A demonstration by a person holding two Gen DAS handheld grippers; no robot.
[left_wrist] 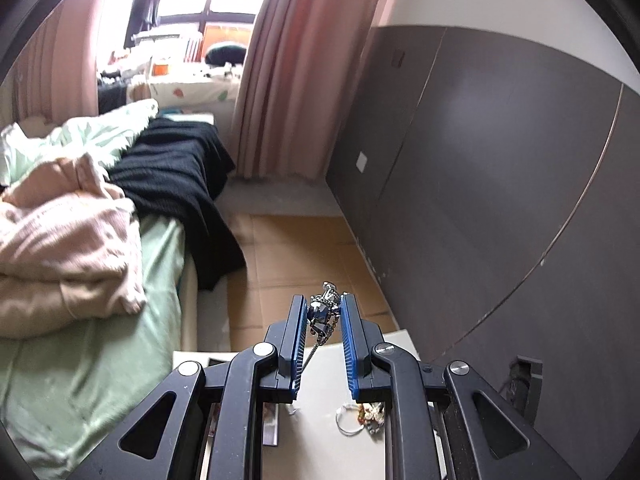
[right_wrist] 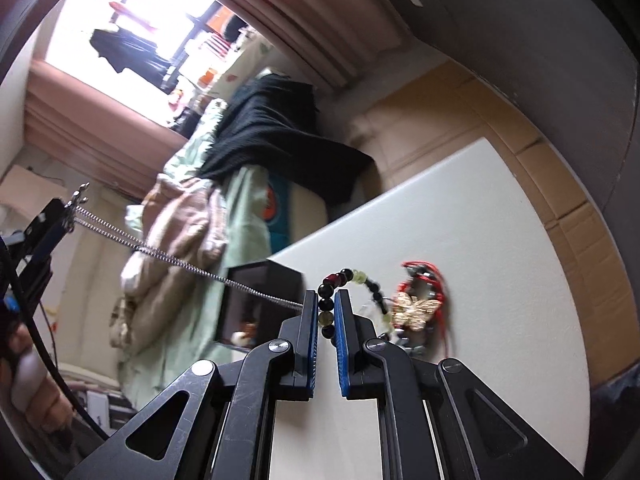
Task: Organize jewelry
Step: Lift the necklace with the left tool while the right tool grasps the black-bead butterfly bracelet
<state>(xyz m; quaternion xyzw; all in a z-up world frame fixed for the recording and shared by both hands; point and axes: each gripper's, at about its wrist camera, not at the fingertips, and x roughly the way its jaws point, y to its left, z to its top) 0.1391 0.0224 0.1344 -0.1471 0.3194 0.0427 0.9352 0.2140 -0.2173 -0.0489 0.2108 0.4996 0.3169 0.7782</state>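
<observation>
No readable writing, brand or label in either view.

L gripper [left_wrist: 325, 312]: jaws pressed in on a bunched clump of silver chain [left_wrist: 322, 314], held up in the air past the far edge of the white table [left_wrist: 320, 420]. One strand hangs from the clump down toward the table top. In R wrist view the L gripper [right_wrist: 66, 212] sits at far left, chain [right_wrist: 180, 262] running taut from it as 2 strands that merge into 1, ending at the R gripper's left finger [right_wrist: 309, 320]. Cannot tell if the chain end is caught there or passes behind.

R gripper [right_wrist: 327, 316]: jaws nearly together, pinching a bead bracelet [right_wrist: 352, 280], dark beads w/ a few pale yellow-green ones. Bracelet loops up over the fingertips and down to the right, over the table [right_wrist: 480, 260].

Pile just right of R gripper, on table: 1 gold butterfly piece [right_wrist: 414, 308], 1 red cord item [right_wrist: 430, 276], some silver bits beneath, blurred, count not possible. In L wrist view, near the table's right edge: 1 thin ring-shaped hoop [left_wrist: 349, 420] touching a small heap of mixed beads [left_wrist: 370, 416].

Off the table: bed w/ green sheet [left_wrist: 80, 360], 1 pink blanket [left_wrist: 68, 240], 1 black blanket [left_wrist: 180, 184], pink curtain [left_wrist: 288, 60], cardboard on floor [left_wrist: 296, 264], 1 dark box [right_wrist: 260, 300] beyond the table's left edge.
</observation>
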